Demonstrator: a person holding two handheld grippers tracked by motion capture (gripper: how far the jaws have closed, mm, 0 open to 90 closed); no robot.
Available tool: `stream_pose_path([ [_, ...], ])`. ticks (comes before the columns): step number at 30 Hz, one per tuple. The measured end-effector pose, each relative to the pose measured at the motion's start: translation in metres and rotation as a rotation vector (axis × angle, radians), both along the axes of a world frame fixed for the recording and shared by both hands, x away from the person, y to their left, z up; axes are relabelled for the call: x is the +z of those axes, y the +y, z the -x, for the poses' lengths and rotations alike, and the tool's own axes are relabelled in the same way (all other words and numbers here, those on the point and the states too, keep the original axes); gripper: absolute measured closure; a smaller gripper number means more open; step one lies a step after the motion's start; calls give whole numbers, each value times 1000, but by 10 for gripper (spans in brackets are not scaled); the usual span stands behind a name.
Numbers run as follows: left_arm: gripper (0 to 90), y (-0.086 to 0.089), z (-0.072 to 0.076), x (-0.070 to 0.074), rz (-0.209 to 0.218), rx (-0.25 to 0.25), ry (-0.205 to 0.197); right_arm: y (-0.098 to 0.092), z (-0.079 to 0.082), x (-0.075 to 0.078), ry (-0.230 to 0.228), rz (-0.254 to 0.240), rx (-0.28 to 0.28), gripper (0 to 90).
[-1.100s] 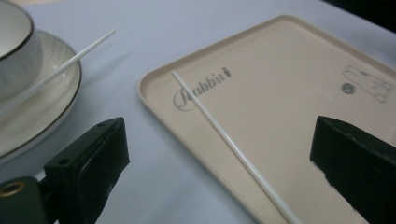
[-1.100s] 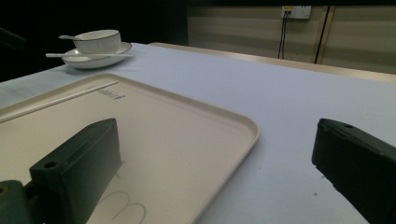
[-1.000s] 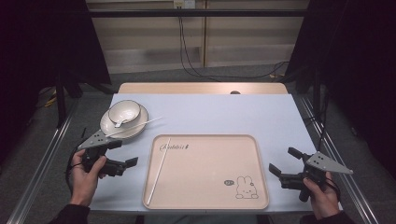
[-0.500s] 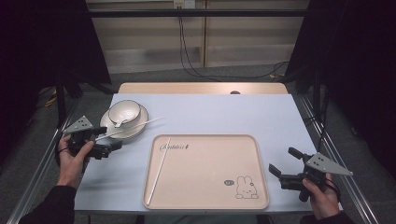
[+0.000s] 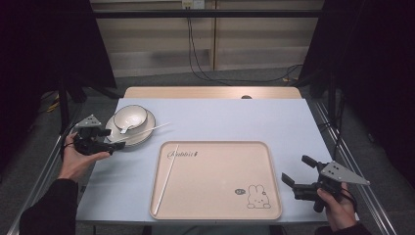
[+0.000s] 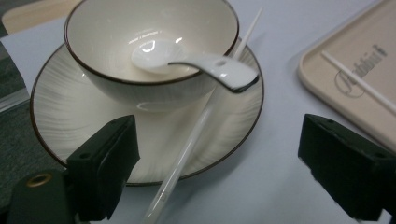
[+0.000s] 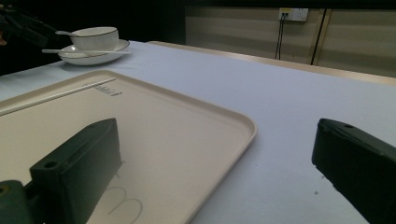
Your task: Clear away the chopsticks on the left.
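Note:
A cream bowl (image 5: 130, 116) with a dark rim stands on a matching plate (image 5: 143, 134) at the table's left. A white spoon (image 6: 187, 60) rests in the bowl, its handle over the rim. One white chopstick (image 6: 187, 154) lies across the plate and past its edge. My left gripper (image 5: 111, 138) sits at the plate's near-left side. Its jaws have just been closing a little but stand open. The chopstick's near end lies between them (image 6: 224, 186), untouched. A second chopstick (image 5: 166, 178) lies on the beige tray (image 5: 215, 196). My right gripper (image 5: 296, 170) is open and empty by the tray's right edge.
The tray has a rabbit drawing (image 5: 257, 197) near its right corner and script (image 5: 182, 154) at its far left. The pale blue tabletop (image 5: 235, 120) extends behind it. Metal rails (image 5: 342, 147) run along both table sides. Cables (image 5: 205, 73) lie on the floor beyond.
The left hand has moved left and away from the tray's left edge to the plate's near side. The right hand has stayed where it was.

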State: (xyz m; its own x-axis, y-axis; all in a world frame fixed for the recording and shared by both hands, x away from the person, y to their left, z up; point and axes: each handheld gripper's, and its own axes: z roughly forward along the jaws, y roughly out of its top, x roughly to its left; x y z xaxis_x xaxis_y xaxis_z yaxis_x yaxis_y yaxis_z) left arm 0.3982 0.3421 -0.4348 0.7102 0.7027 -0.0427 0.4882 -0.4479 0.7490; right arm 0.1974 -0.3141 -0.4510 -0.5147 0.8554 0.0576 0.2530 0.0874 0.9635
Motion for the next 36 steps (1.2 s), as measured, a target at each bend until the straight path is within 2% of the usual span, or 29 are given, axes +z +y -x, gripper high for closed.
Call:
stream_pose_path([
  [2,200,0,-6,-4,-14,-7,11,0,0,0,6,-4,-7,9],
  [3,291,0,-8,-5,-38,-3,6,0,0,0,12,-7,-8,9],
  [5,407,1,-12,-9,-41,-13,9,0,0,0,14,-7,-5,9],
  [6,420,1,-13,-9,-56,5,2,0,1,0,13,-5,-5,9],
  [8,502,2,-15,-8,-46,-2,11,0,1,0,15,-6,-1,9],
  [10,521,0,-18,-8,-36,-15,19,-1,1,-1,24,-10,-9,9],
  [11,547,-5,-20,-9,-67,-48,26,-1,0,-1,21,2,-6,9],
  [14,590,-8,-23,-10,-83,-65,32,-1,0,-1,26,-1,-6,9],
  [15,627,-10,-25,-13,-121,-84,44,-1,0,-1,25,-1,-10,9],
  [20,729,-14,-28,-14,-127,-120,63,-1,0,-2,30,5,-15,9],
  [21,760,-15,-28,-14,-116,-125,67,-1,0,-2,32,0,-11,9],
  [24,791,-14,-29,-13,-131,-152,67,-1,0,-2,32,5,-14,8],
  [26,807,-13,-30,-11,-118,-165,87,-1,0,-2,38,-7,-14,9],
  [27,817,-12,-30,-10,-132,-167,89,-1,0,-2,41,-9,-18,9],
  [28,822,-13,-30,-10,-115,-175,104,-2,0,-2,45,-10,-21,9],
  [30,836,-13,-31,-10,-120,-178,102,-2,0,-3,42,-8,-26,10],
  [31,838,-14,-33,-9,-123,-193,128,-2,0,-2,45,-8,-22,10],
  [36,837,-18,-36,-9,-119,-214,142,-2,0,-2,47,-10,-23,10],
])
